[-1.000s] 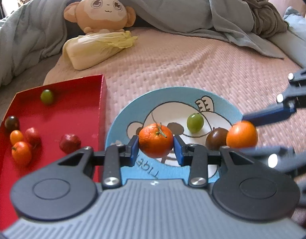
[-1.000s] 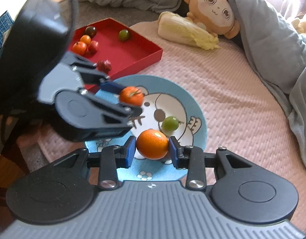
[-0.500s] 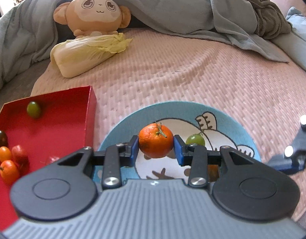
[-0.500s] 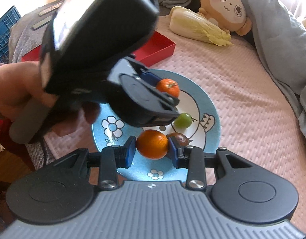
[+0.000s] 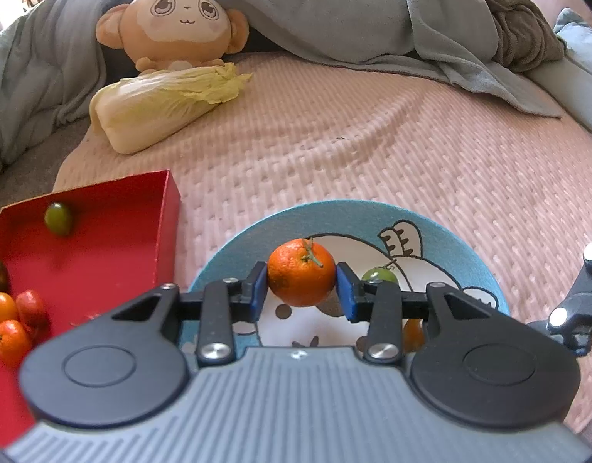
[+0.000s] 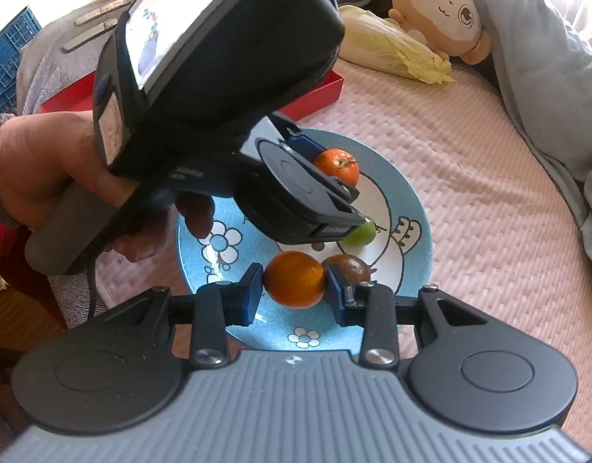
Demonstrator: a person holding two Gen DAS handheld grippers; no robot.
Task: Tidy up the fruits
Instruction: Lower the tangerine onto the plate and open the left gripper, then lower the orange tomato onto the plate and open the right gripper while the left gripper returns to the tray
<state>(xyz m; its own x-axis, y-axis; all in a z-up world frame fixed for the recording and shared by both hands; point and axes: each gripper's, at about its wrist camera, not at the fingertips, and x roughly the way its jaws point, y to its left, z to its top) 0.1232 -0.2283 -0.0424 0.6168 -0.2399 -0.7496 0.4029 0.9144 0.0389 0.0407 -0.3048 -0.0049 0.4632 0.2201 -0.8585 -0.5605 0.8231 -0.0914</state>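
My left gripper is shut on a small mandarin with a green stem, held just above the blue cartoon plate. Seen from the right wrist, this mandarin hangs over the plate's far side. My right gripper is shut on a smooth orange fruit over the plate's near side. A green grape-like fruit and a dark brown one lie on the plate. The red tray to the left holds several small fruits, among them a green one.
A napa cabbage and a plush monkey lie at the back of the pink bedspread, with a grey blanket behind. A person's hand holds the left gripper. A blue crate stands at far left.
My left gripper has carried the mandarin to the right, away from the red tray and over the plate's far part. The right gripper still holds its orange fruit in place.
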